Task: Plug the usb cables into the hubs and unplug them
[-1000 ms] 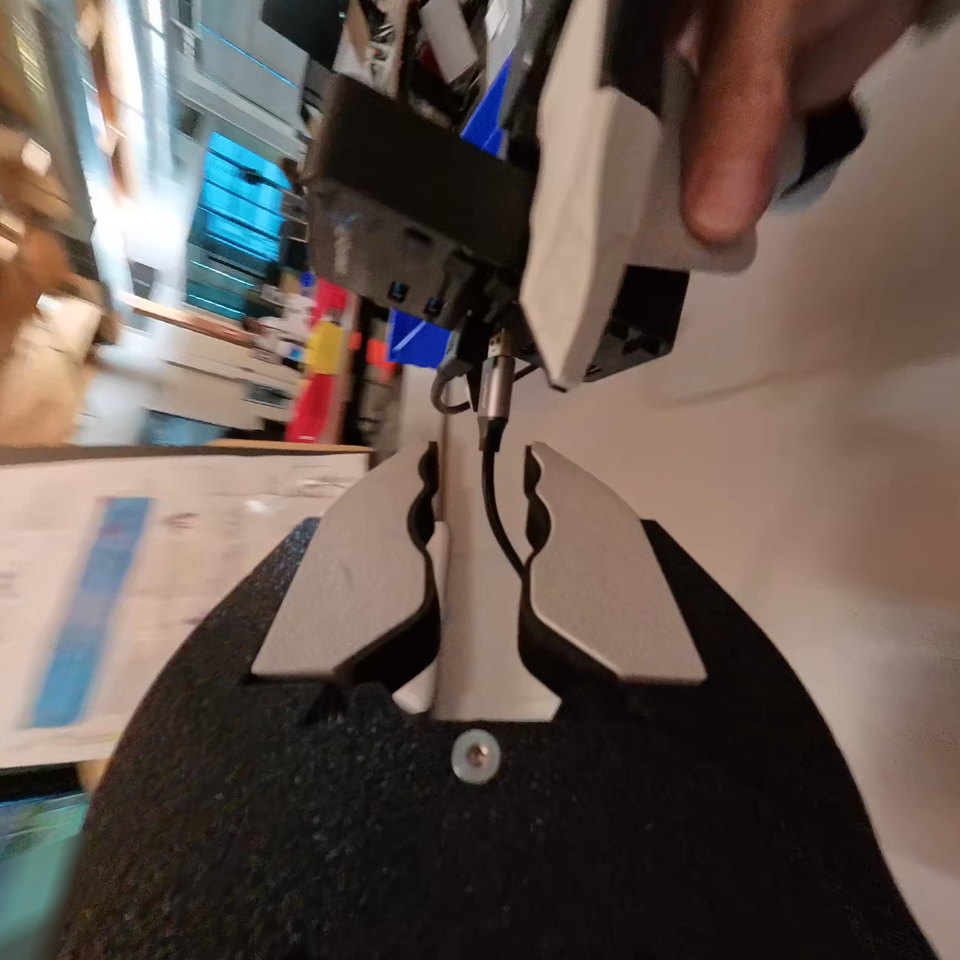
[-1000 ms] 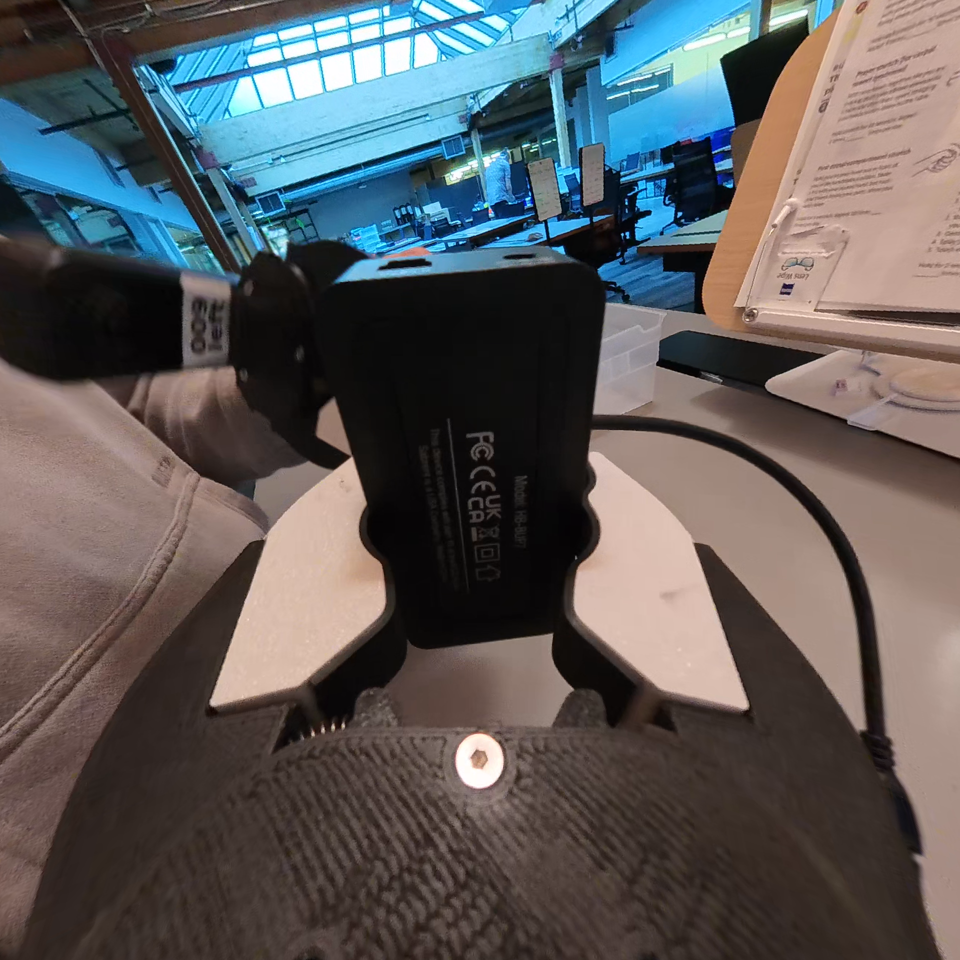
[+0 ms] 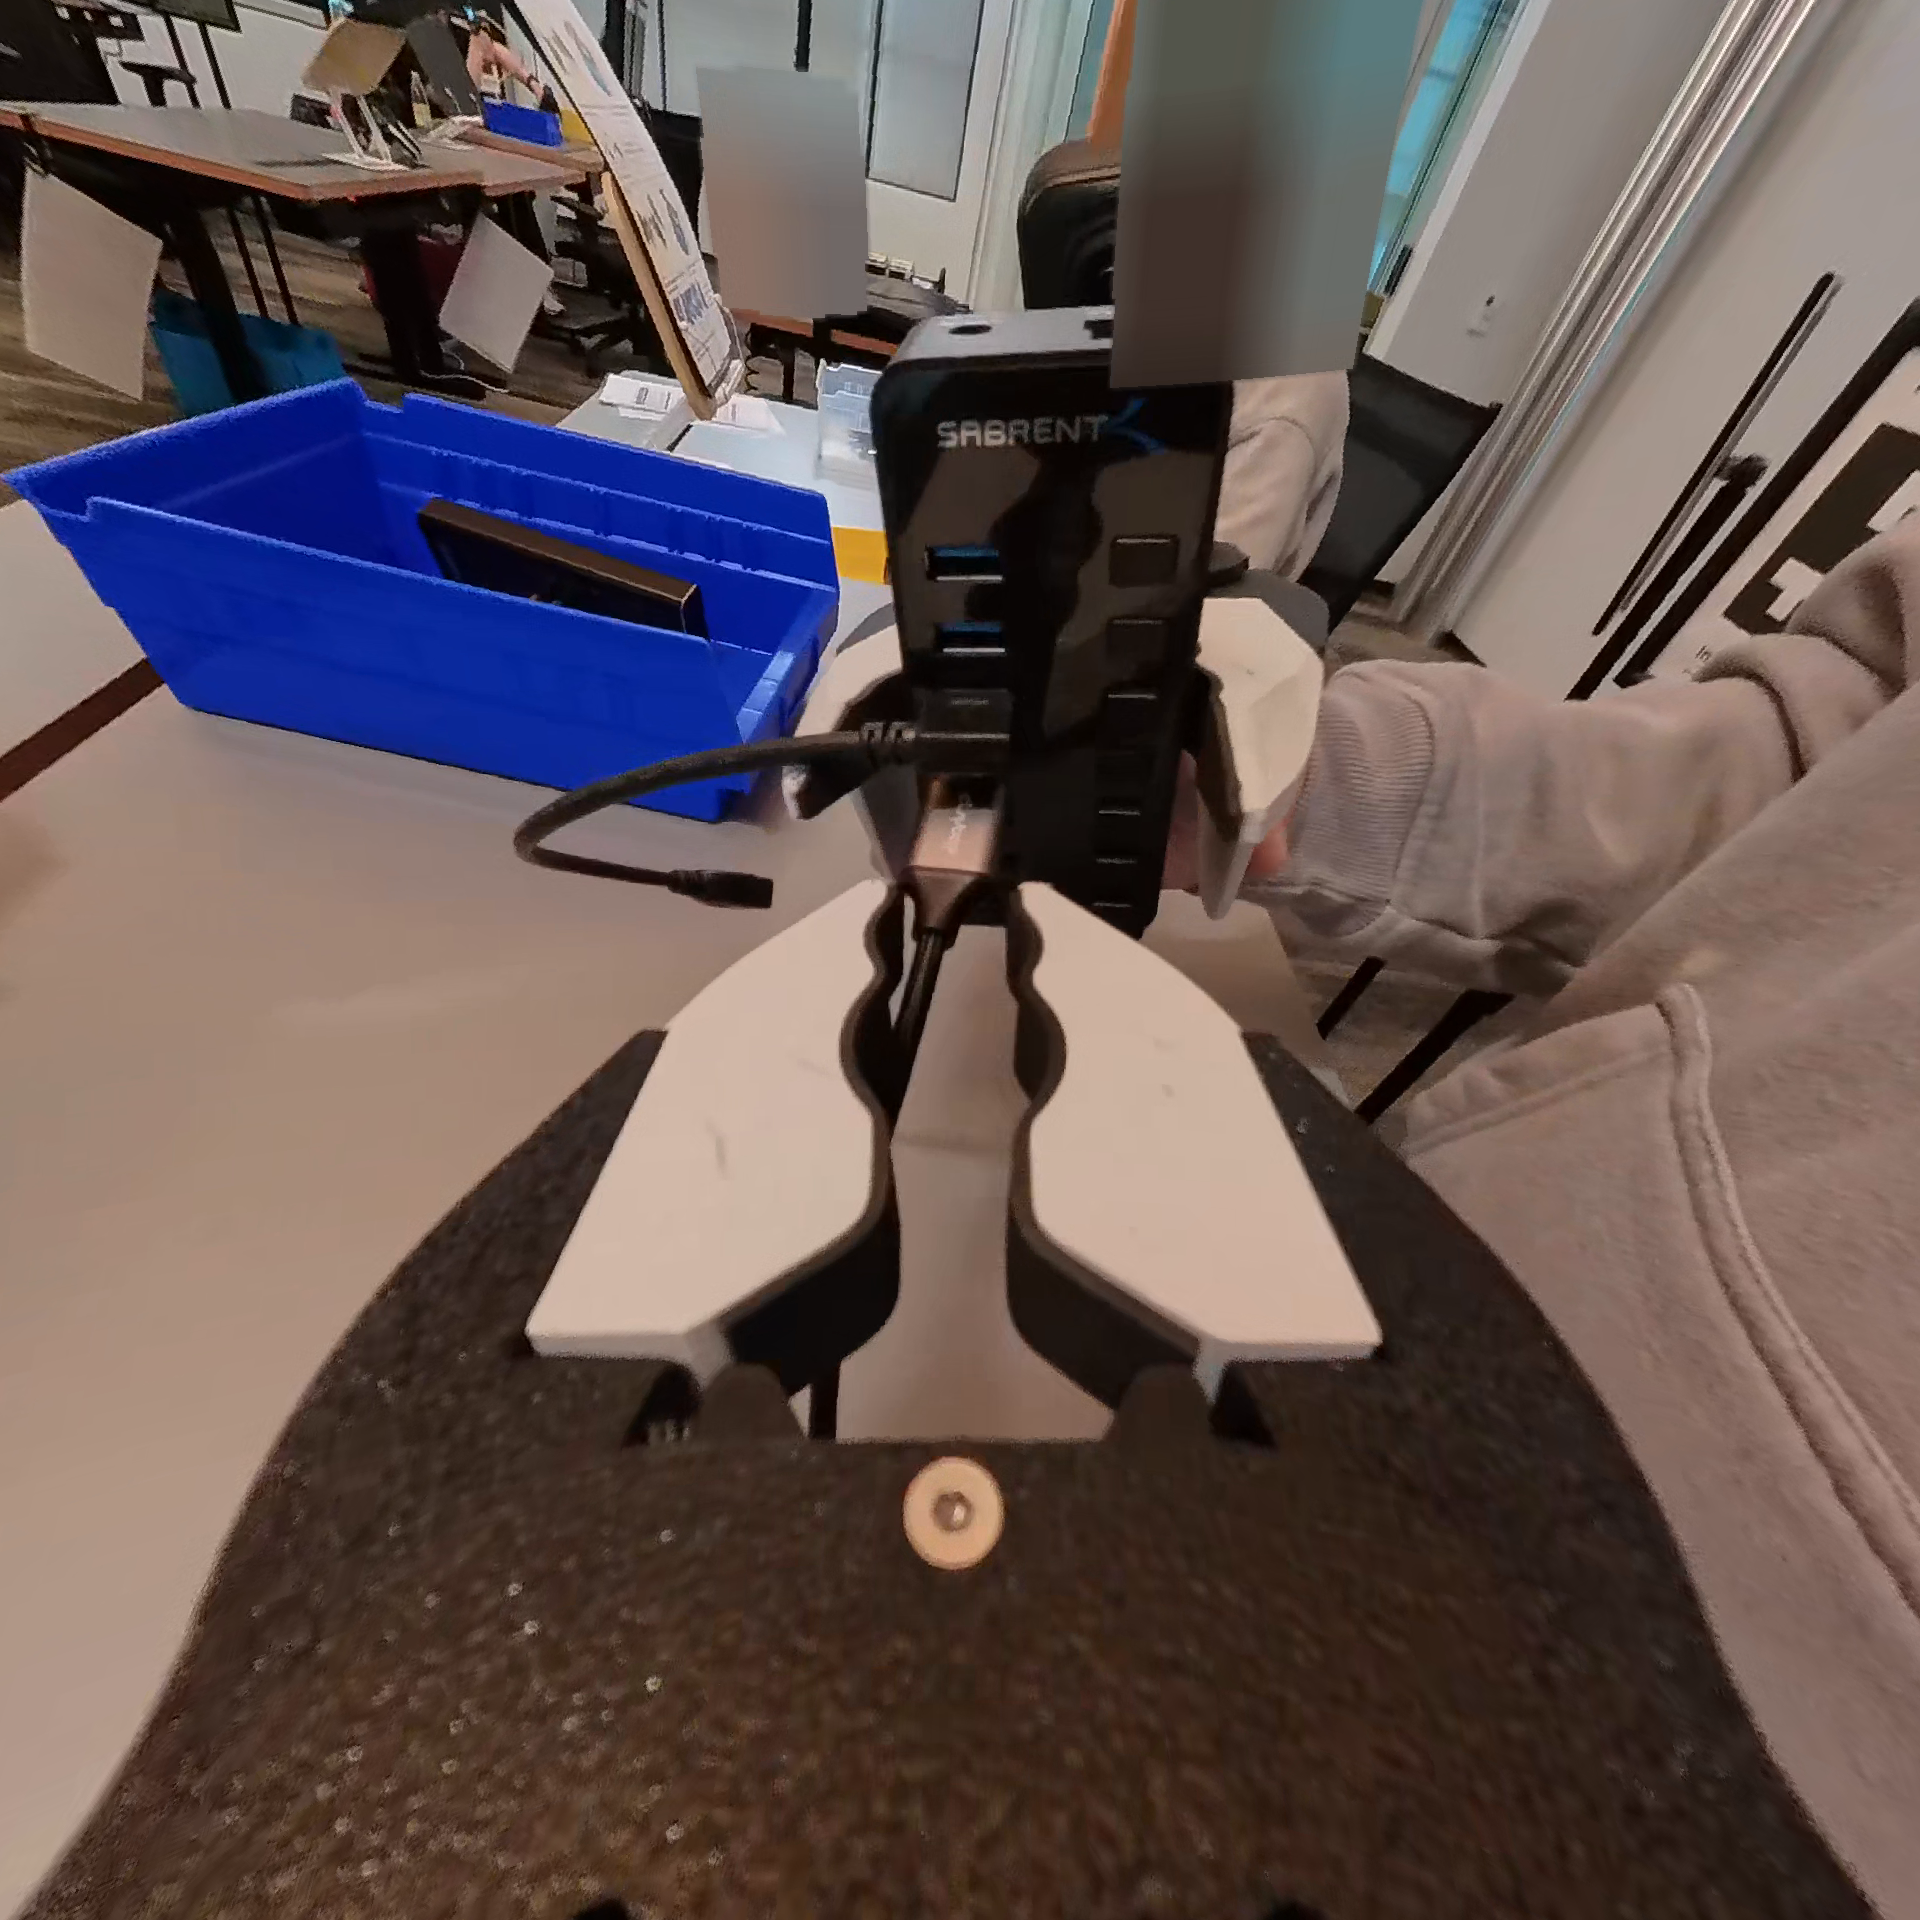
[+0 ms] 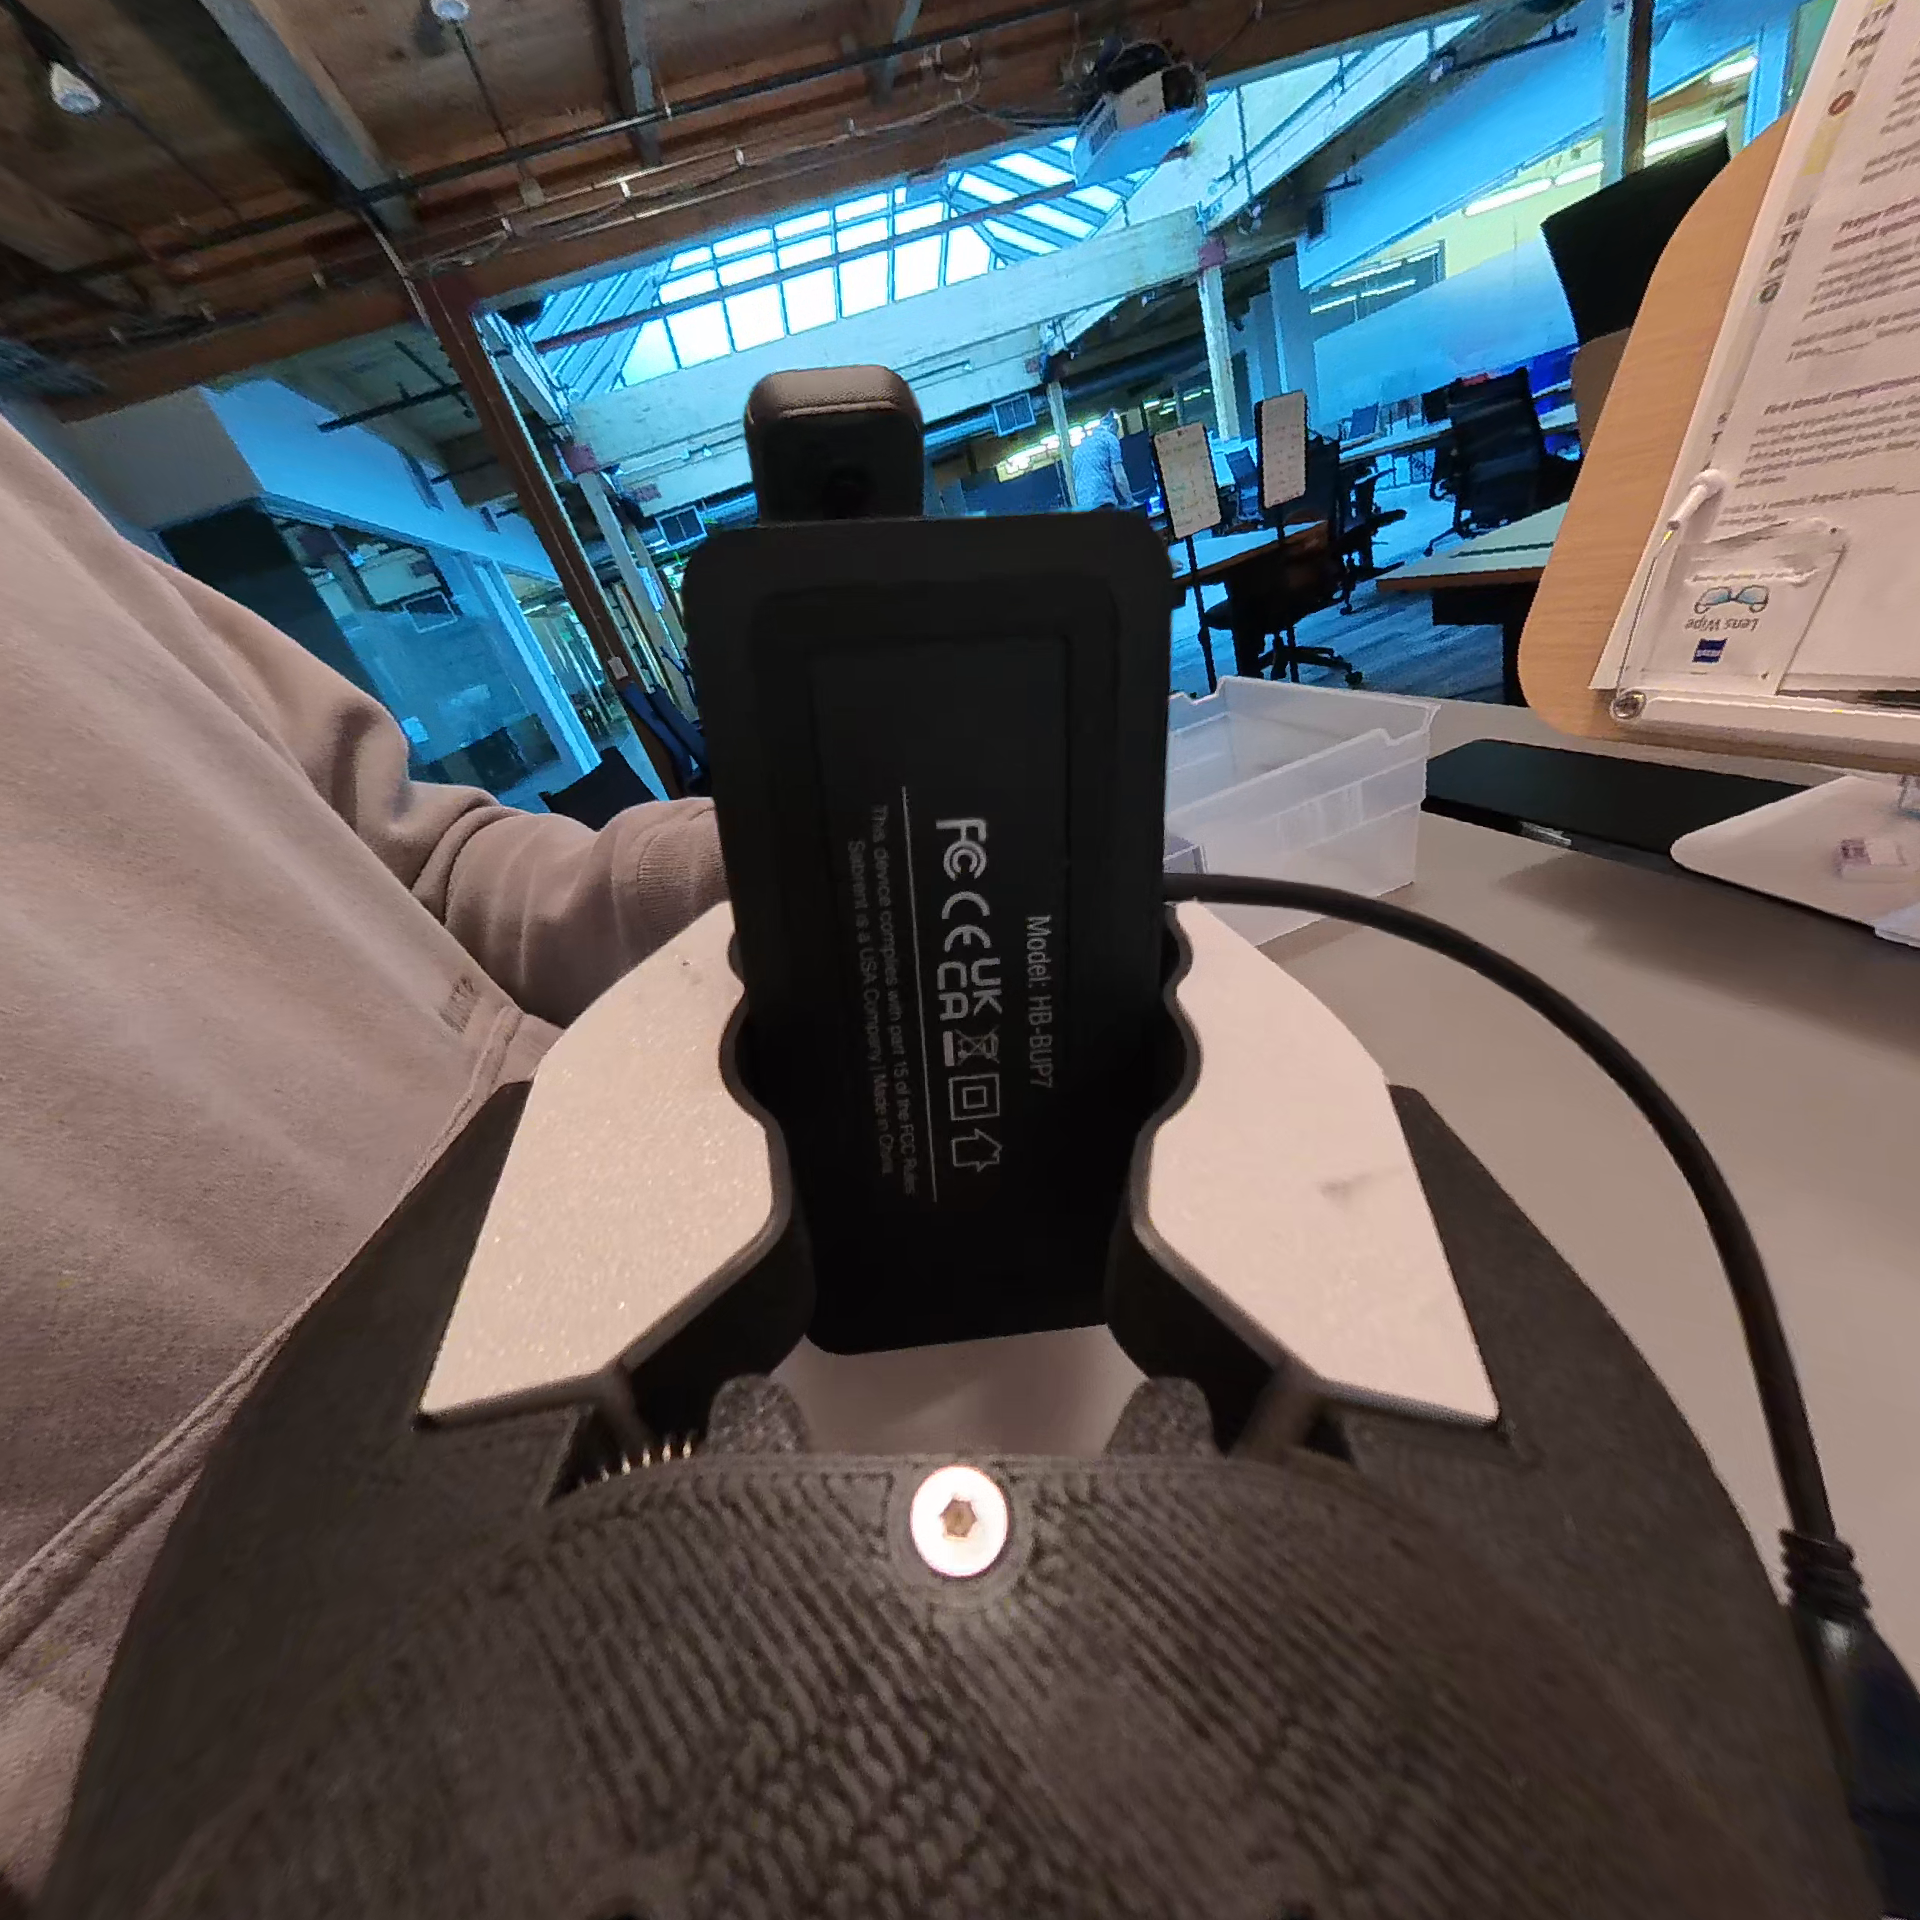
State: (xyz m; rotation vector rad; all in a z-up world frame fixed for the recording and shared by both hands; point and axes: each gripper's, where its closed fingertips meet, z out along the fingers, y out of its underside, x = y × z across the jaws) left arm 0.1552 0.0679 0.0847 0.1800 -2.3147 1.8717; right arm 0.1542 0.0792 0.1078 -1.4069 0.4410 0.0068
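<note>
We work above a grey desk (image 3: pixel 312 1039), and on it, to the left, stands a blue bin (image 3: pixel 436 623) with a dark flat device leaning inside. The black hub (image 3: pixel 1049 623) is held upright in the right gripper (image 4: pixel 951 1039), whose jaws are closed on the lower part of its body; its long axis runs straight up, and its port face looks toward our left gripper (image 3: pixel 945 935). The hub is directly ahead of the left gripper and very near. A black cable (image 3: pixel 665 779) sits in one middle port and hangs away to the left. Just under it, a silver plug (image 3: pixel 951 836) sits in the next port, and its own black cord runs back between the left jaws. These jaws stand narrowly apart and seem to grip nothing; the plug is just beyond their tips. We judge that the next pull must go along the axis of the plug, straight back from the port face, while the right gripper keeps the hub steady.
</note>
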